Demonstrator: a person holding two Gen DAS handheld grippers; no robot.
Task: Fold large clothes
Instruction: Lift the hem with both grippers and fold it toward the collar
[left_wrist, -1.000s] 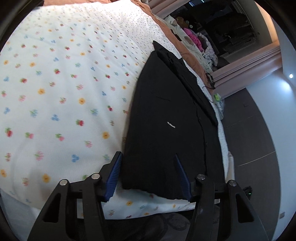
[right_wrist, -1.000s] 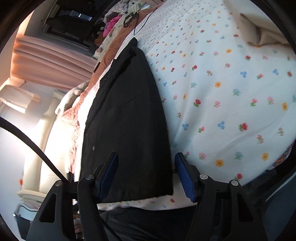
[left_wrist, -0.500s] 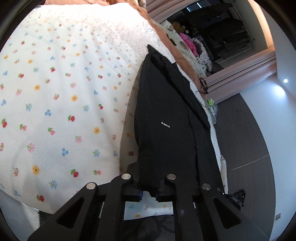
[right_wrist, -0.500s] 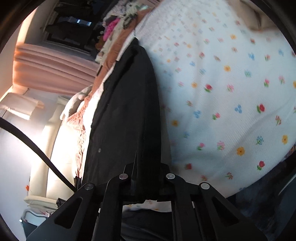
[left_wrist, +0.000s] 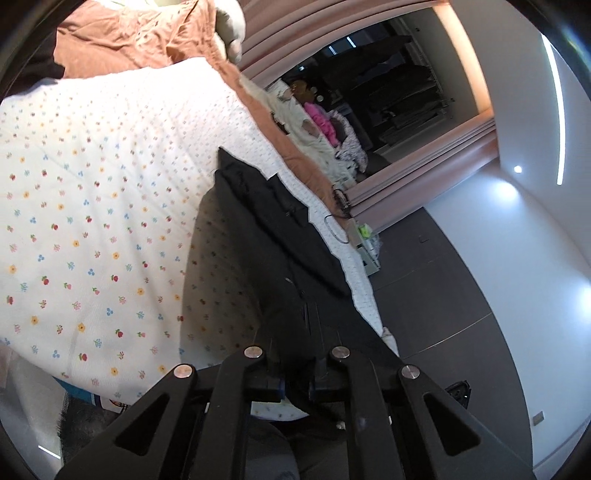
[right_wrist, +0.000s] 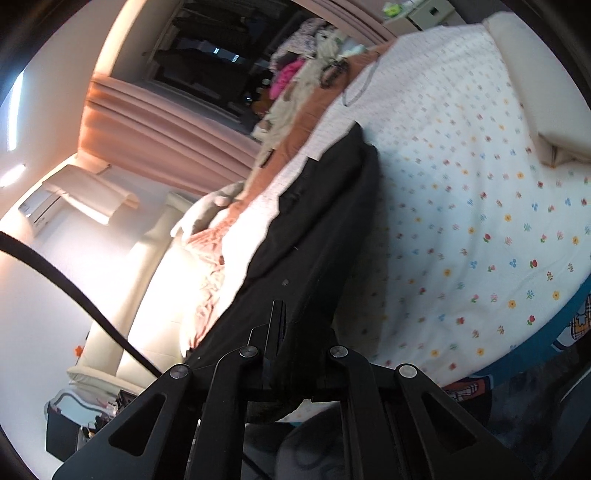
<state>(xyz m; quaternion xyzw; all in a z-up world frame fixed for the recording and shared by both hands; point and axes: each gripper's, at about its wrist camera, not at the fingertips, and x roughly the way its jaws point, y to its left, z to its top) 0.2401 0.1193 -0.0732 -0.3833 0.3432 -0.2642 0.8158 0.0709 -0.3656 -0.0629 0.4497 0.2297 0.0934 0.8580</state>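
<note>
1. Your left tongs (left_wrist: 295, 386) are clamping the black garment's (left_wrist: 266, 236) near hem, raised off the floral bed (left_wrist: 92, 206).
2. Your right tongs (right_wrist: 295, 363) are pinching the same garment (right_wrist: 321, 229) at its other near corner.

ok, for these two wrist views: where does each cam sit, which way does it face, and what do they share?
Left wrist: on the left gripper, looking along its shut fingers over the black garment and floral bedspread toward the curtains; only the gripper's black frame shows.
Right wrist: on the right gripper, facing along the same garment with the bedspread beside it; gripper frame and a black cable show.
Shared: garment pinched at its near edge, bedspread, clothes pile, curtains.
</note>
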